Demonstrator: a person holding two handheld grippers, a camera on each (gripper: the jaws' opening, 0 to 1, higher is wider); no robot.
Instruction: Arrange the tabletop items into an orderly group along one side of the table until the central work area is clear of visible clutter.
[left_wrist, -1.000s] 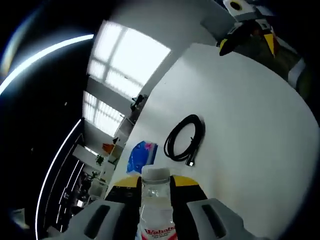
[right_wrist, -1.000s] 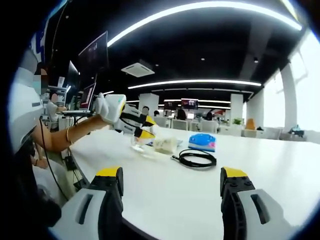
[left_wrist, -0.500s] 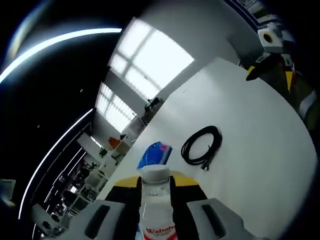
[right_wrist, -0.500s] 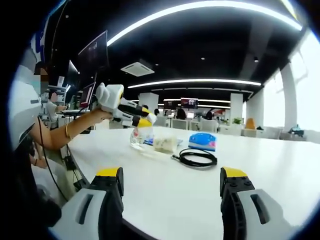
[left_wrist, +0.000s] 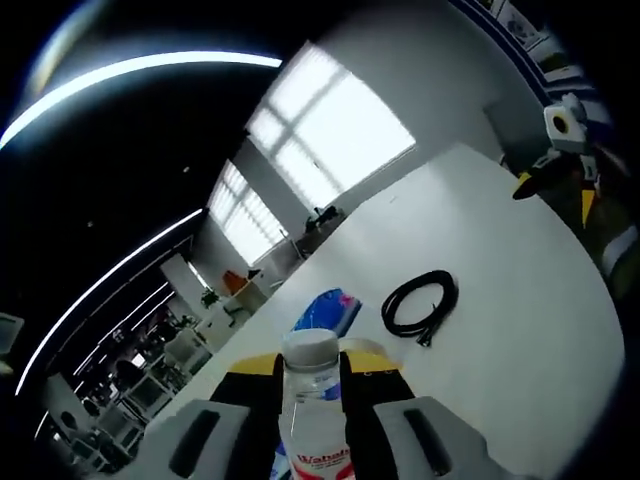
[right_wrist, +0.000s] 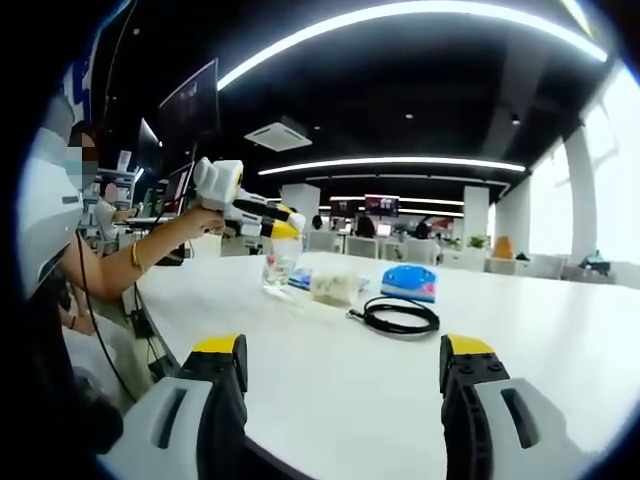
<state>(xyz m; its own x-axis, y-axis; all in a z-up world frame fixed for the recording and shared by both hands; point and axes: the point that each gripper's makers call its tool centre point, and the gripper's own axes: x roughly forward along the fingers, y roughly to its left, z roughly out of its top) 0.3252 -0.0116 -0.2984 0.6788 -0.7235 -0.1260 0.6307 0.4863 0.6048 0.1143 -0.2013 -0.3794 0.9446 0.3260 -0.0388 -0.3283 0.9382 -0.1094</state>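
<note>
My left gripper (left_wrist: 310, 385) is shut on a clear water bottle (left_wrist: 312, 405) with a white cap and red label. In the right gripper view that bottle (right_wrist: 279, 265) stands upright on the white table (right_wrist: 330, 370), with the left gripper (right_wrist: 275, 226) clamped near its top. A coiled black cable (left_wrist: 420, 304) lies on the table beyond it, and a blue packet (left_wrist: 322, 312) sits further back. The cable (right_wrist: 395, 318), the blue packet (right_wrist: 409, 283) and a pale crumpled lump (right_wrist: 332, 287) show in the right gripper view. My right gripper (right_wrist: 340, 385) is open over the near table edge, holding nothing.
The right gripper (left_wrist: 560, 165) appears at the far right of the left gripper view, by the table's rim. A person's arm (right_wrist: 130, 270) reaches in from the left. Office desks and monitors (right_wrist: 190, 115) fill the background, with bright windows (left_wrist: 330, 130) behind.
The left gripper has tilted the bottle from slanted to upright and brought it down onto the table. The right gripper has stayed in place.
</note>
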